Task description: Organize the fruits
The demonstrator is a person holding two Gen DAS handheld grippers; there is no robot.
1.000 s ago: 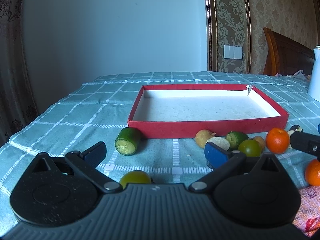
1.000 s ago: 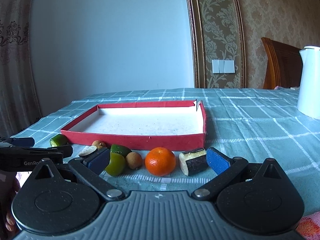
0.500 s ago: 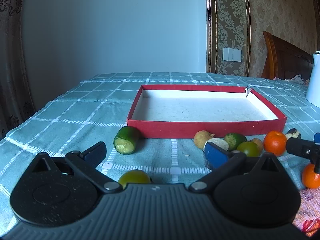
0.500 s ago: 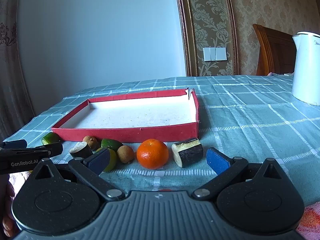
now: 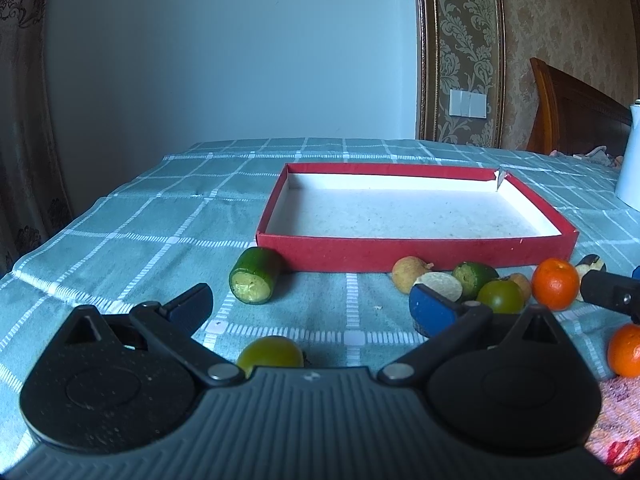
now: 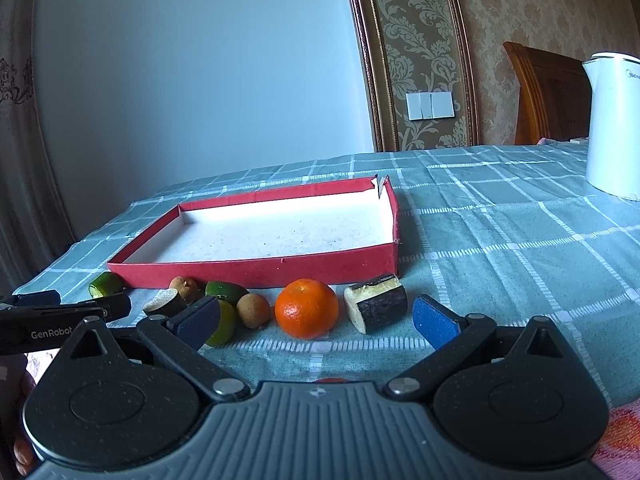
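The left gripper (image 5: 310, 304) has its jaws spread wide and grips nothing; a yellow-green fruit (image 5: 270, 354) lies on the surface between them, close to the gripper body. The right gripper (image 6: 316, 316) is likewise released, with an orange (image 6: 306, 308) sitting on the cloth ahead of the gap, untouched.

Taking the red tray (image 5: 416, 254) as landmark: its white floor holds no fruit. All the produce lies along its near wall. A cut green piece (image 5: 256, 274) rests at the near left corner, just beside the wall. Further right along that wall sit a tan round fruit (image 5: 408, 274), a green fruit (image 5: 474, 278) and another green round one (image 5: 500, 298), close together. A dark-skinned cut chunk (image 6: 376, 302) lies near the tray's near right corner, just beside the orange.

Right of the tray the checked tablecloth (image 6: 520, 248) runs bare as far as a white kettle (image 6: 612, 124); left of it the cloth is open to the surface edge.

Only the left view shows a second orange (image 5: 626, 350) at its right edge. Only the right view shows the kettle whole and the chunk's pale cut face.
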